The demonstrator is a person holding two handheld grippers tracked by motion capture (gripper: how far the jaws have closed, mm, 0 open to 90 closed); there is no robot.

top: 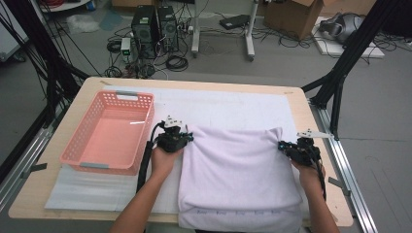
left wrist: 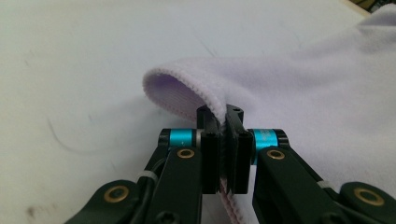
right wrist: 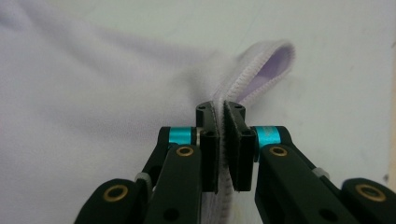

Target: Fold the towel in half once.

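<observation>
Towel first: a soft, pale lilac cloth towel lies spread flat on the white mat that covers the light wooden table. It sits at the near side of the table, a bit to the right of the middle, and its near edge hangs over the table's near edge.

A person stands at the near side with a black two-jaw gripper in each hand. The left gripper is at the towel's far left corner. Seen in the left gripper view, the left gripper has its jaws pressed tight together on the stitched hem of the towel, and a little loop of cloth curls up just past the tips.

The right gripper is at the towel's far right corner. In the right gripper view, the right gripper is pinched tight on the hem of the towel too, with a small fold standing up behind the tips.

To the left of the towel, a pink plastic basket with holes in its walls sits on the mat, well apart from the right gripper and near the left one.
</observation>
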